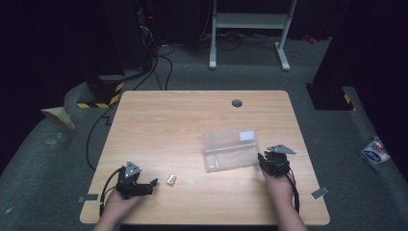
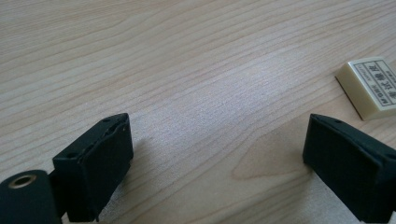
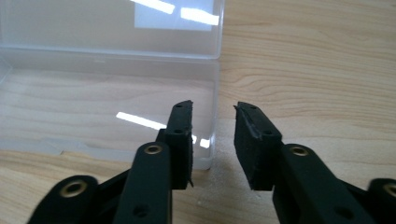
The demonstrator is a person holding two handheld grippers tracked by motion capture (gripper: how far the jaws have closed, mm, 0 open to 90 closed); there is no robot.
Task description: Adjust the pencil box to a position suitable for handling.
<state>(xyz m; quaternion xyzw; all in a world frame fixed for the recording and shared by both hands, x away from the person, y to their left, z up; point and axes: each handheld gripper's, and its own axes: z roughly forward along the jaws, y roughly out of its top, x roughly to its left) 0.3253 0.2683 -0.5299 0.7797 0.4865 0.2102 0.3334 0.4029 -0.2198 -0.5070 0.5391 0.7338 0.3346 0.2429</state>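
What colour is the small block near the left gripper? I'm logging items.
Cream, with dark printed characters on top; clearest in the left gripper view.

High view: bench [image 1: 192,125] brightly lit from above, surroundings fall to near black; floor dim grey. Picture soft, low detail, slightly grainy. Clear box [image 1: 231,149] washed pale, white patch of glare on lid.

Left gripper view: even bright light, wood grain sharp mid-distance; left tongs [image 2: 217,168] close to lens, blurred, casting soft shadows on bench. Small cream block [image 2: 371,86] fairly sharp.

Right gripper view: white glare streaks on clear plastic; right tongs [image 3: 212,140] soft at bottom edge, far wood grain mildly blurred.
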